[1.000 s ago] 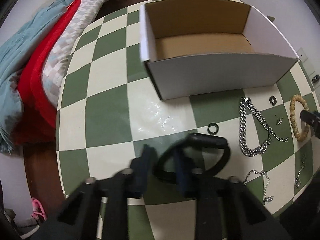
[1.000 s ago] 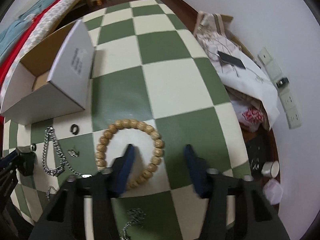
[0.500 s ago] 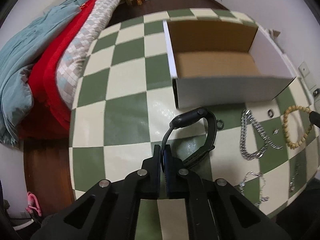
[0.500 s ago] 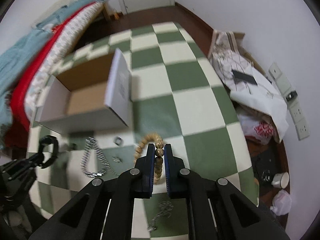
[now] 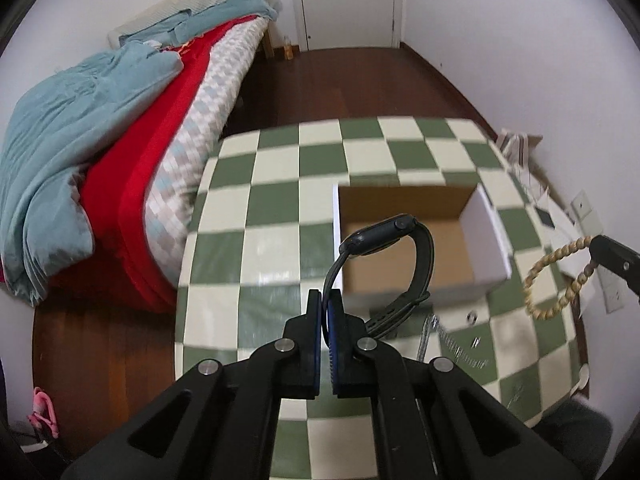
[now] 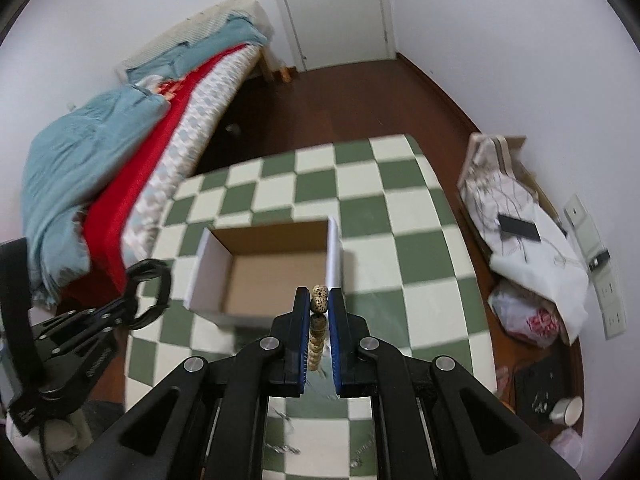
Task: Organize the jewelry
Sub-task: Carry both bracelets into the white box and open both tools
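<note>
Holding items aloft: left gripper (image 5: pixel 325 312) clamps the watch (image 5: pixel 394 264), right gripper (image 6: pixel 319 312) clamps the bead bracelet (image 6: pixel 320 298); box (image 6: pixel 208 264) at frame centre empty; chains (image 5: pixel 452 340) lower right remain.

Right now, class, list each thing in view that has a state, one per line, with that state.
Left gripper: shut on watch strap.
Right gripper: shut on bead bracelet.
Watch: lifted, strap looped.
Bead bracelet: lifted, hanging.
Cardboard box: open-topped, empty.
Door: closed.

White walls (image 6: pixel 480 40), white door (image 6: pixel 332 12), dark wood floor (image 5: pixel 340 88), bed (image 5: pixel 208 92) with teal and red bedding
</note>
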